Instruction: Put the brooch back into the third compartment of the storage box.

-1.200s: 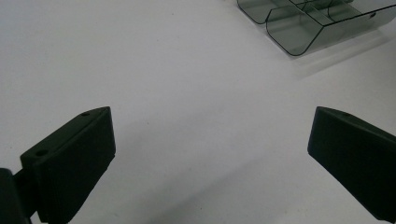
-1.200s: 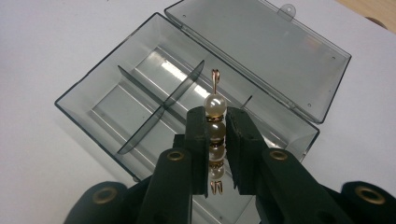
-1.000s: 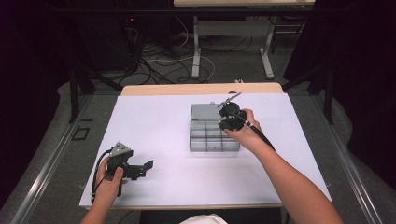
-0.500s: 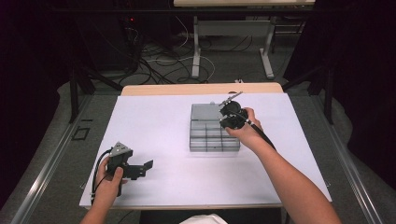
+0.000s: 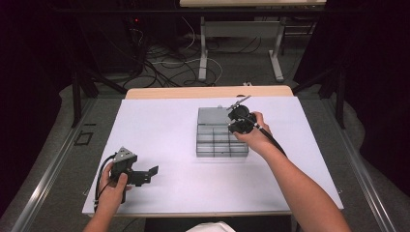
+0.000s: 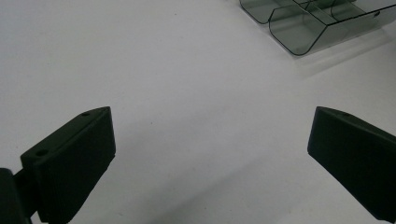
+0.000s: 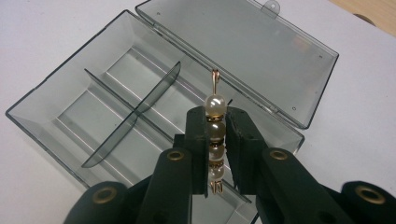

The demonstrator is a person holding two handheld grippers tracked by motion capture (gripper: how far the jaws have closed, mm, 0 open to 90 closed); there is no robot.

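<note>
A clear grey plastic box with divided compartments lies open on the white table, its lid folded flat behind it. My right gripper hovers over the box's right side, shut on a pearl bead pendant with a gold hook at its tip. The compartments below it look bare. My left gripper rests near the table's front left, open, with nothing between its fingers. A corner of the box shows at the top of the left gripper view.
The white table sheet spreads wide around the box. A wooden strip runs along the far edge. Cables and table legs stand on the floor beyond.
</note>
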